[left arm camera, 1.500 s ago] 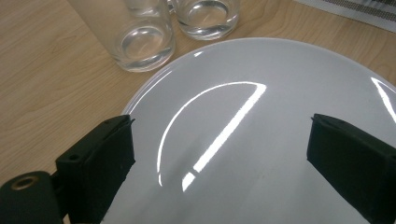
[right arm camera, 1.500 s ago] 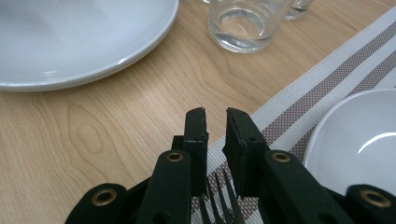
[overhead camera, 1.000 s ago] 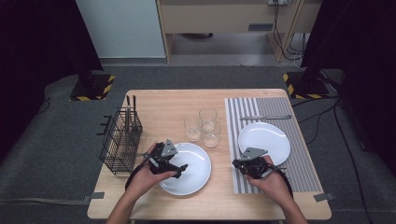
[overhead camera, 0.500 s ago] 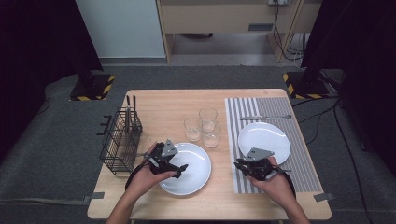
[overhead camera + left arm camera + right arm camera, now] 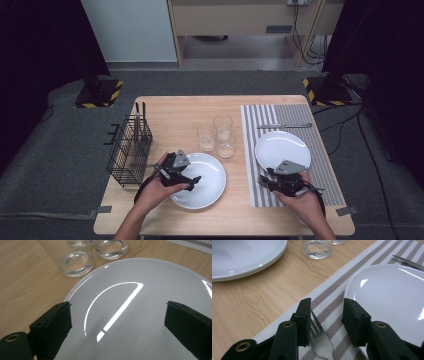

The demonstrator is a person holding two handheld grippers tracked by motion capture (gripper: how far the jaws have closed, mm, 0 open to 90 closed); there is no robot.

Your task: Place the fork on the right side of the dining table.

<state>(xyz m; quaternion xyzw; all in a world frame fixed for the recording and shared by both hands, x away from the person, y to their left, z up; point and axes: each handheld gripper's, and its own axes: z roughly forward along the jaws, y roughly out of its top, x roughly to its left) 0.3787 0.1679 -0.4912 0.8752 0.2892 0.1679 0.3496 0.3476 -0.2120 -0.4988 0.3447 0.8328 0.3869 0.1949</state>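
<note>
Currently the right hand-held gripper [image 5: 325, 322] has just been opening; the fork [image 5: 319, 340] lies loose between its jaws on the striped mat [image 5: 332, 293], at 9 o'clock of the plate [image 5: 387, 297]. Risk: retreating jaws drag it askew. Left hand-held gripper [image 5: 117, 322] gapes empty over the other plate [image 5: 140, 302].

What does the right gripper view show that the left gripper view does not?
Right gripper view: a fork lying on the striped placemat between the opening jaws of the right claw, which do not press on it, a second plate and a knife tip. Left gripper view: the open left claw. Both: the left plate, glasses and wooden table.
</note>
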